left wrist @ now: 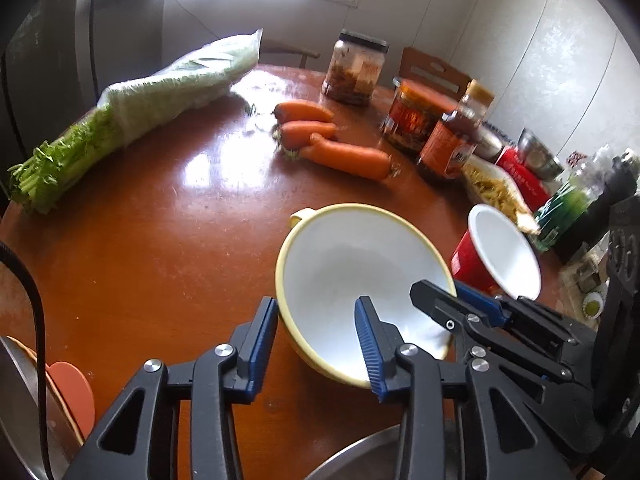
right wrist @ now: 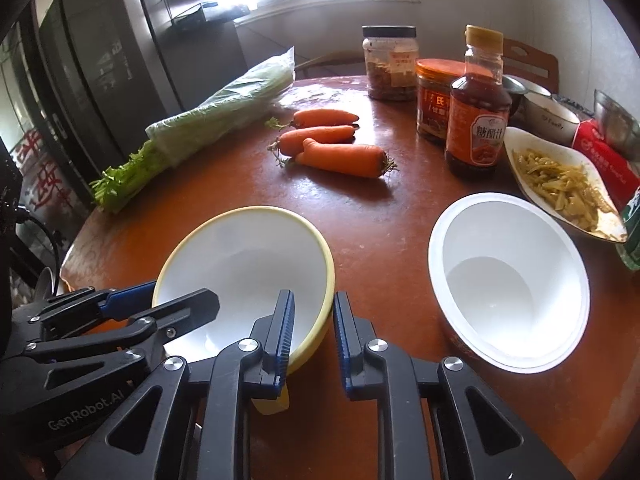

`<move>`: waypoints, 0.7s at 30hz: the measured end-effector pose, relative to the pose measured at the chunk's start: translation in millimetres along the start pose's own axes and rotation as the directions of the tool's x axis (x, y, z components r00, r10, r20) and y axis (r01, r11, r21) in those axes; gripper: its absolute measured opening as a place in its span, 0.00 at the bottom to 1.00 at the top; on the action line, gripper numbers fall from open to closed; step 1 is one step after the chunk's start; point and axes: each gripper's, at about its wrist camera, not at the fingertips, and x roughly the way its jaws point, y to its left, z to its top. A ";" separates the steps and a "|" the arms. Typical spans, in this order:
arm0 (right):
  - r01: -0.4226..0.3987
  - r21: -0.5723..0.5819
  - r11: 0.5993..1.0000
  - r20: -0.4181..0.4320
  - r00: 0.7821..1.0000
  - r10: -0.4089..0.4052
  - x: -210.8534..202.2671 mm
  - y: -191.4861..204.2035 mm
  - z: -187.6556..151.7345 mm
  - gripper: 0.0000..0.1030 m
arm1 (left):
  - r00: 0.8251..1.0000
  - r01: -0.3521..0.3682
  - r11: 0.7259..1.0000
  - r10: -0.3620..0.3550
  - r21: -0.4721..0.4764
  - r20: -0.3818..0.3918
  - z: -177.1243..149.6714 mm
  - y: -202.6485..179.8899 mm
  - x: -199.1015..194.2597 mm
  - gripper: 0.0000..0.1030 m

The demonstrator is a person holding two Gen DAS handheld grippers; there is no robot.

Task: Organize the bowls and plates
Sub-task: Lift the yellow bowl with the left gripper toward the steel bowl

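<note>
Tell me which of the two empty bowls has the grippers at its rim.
The yellow-rimmed bowl. The left gripper and the right gripper each straddle its rim. The red bowl beside it stands free, untouched.

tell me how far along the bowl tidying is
Done: nothing looks stacked yet. In hand: both tongs, left and right, straddle the yellow-rimmed bowl's rim. Left: the red bowl stands apart, and the dish of food sits untouched.

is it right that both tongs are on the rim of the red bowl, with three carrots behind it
No. Both tongs, left and right, are on the rim of the yellow bowl, as the right wrist view shows; the red bowl sits untouched beside it. Three carrots do lie behind.
</note>
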 end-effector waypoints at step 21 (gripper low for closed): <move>0.011 -0.040 0.999 0.152 0.988 -0.005 -92.0 46.5 -21.7 0.19 | 0.985 0.015 0.999 -0.021 0.036 0.170 -27.8 -5.3 -99.2 0.39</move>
